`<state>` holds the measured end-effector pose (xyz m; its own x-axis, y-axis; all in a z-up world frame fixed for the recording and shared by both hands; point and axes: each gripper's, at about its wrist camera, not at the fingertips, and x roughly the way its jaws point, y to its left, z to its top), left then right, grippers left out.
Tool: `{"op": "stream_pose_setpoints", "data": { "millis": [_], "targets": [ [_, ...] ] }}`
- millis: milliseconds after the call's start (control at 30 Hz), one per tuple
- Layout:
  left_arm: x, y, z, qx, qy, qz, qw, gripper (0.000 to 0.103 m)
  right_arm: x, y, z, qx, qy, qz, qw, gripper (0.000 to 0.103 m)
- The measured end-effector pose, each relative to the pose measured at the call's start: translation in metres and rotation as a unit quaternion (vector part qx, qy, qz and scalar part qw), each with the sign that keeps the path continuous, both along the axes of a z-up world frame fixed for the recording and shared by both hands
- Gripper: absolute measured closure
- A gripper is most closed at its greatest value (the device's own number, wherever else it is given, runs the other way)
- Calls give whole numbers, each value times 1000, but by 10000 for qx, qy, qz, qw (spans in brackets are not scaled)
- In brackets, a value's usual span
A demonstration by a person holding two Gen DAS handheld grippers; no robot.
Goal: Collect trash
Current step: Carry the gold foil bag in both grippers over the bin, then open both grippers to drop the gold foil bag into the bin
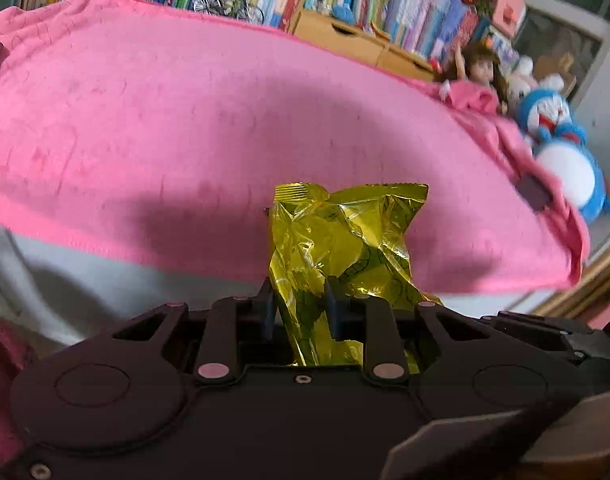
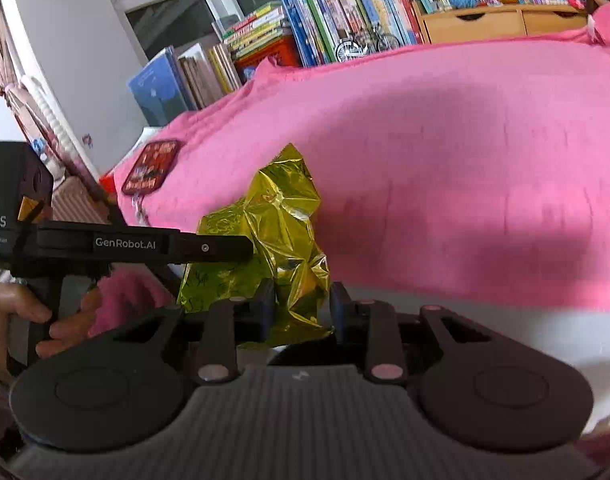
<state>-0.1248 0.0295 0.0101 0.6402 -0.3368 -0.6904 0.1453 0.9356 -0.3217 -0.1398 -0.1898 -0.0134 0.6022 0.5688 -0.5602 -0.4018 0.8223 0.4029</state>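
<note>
In the left wrist view my left gripper (image 1: 299,300) is shut on a crumpled yellow foil wrapper (image 1: 337,240) that stands up between its fingers, above a pink blanket (image 1: 185,120). In the right wrist view my right gripper (image 2: 301,304) is shut on a yellow foil wrapper (image 2: 301,288) of the same kind. The left gripper (image 2: 247,248) reaches in from the left, its tip in yellow foil (image 2: 221,232) just beside mine. I cannot tell where one wrapper ends and the other begins. A hand (image 2: 17,308) grips the left gripper's handle.
A dark red packet (image 2: 151,168) lies on the pink blanket (image 2: 465,140) near its far left corner. Rows of books (image 2: 345,12), a wooden drawer box (image 2: 485,24) and a small toy bicycle (image 2: 365,46) line the back. A doll (image 1: 481,72) and a blue plush toy (image 1: 561,140) sit at the blanket's right end.
</note>
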Motion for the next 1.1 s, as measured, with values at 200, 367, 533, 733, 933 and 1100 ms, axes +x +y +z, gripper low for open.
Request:
{"op": "stream_pose_setpoints", "data": {
  "millis": [200, 367, 533, 733, 933, 1100],
  "targets": [
    [-19, -14, -34, 415, 485, -240, 9977, 82, -21, 12, -34, -202, 293, -166, 9992, 72],
    [-24, -21, -79, 592, 1054, -327, 9921, 83, -22, 23, -63, -201, 612, -299, 9975, 73],
    [-22, -21, -107, 795, 1378, -333, 9867, 83, -18, 28, -83, -336, 895, -449, 9944, 73],
    [-12, -27, -125, 1059, 1618, -265, 9808, 74, -14, 28, -100, -521, 1232, -687, 9886, 71],
    [-8, -30, -128, 1147, 1645, -267, 9793, 43, -12, 31, -108, -497, 1375, -787, 9861, 70],
    [-4, -35, -130, 1252, 1727, -260, 9767, 31, -12, 32, -110, -496, 1413, -802, 9855, 55]
  ]
}}
